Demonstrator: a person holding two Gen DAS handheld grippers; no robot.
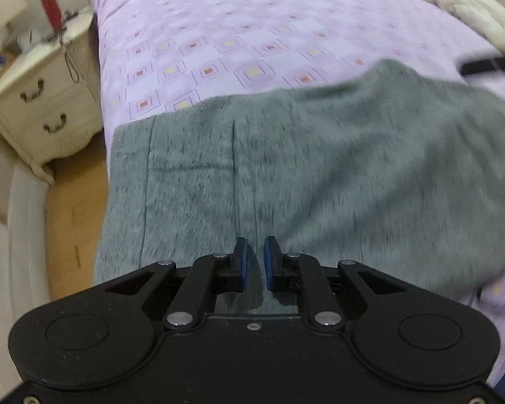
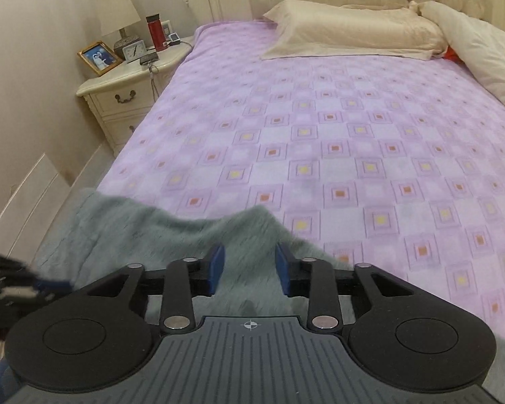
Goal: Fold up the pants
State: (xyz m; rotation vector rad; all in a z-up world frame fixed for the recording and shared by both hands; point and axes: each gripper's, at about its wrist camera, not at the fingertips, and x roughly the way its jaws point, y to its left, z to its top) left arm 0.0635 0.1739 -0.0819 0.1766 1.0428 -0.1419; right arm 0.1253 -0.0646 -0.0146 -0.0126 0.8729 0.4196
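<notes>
I see a bed (image 2: 320, 141) with a lilac checked cover and cream pillows (image 2: 353, 30). Beside it, my view catches a nightstand (image 2: 124, 97) bearing a lamp (image 2: 119, 17), red flask (image 2: 155, 30) and framed photo (image 2: 99, 57)

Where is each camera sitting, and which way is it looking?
Left wrist: sits on the left gripper, looking down at the grey pants on the bed; its blue-padded fingers show slightly apart.
Right wrist: sits on the right gripper, facing up the bed toward the pillow; its fingers stand wider.
Both share pants, purple bedspread and nightstand.
</notes>
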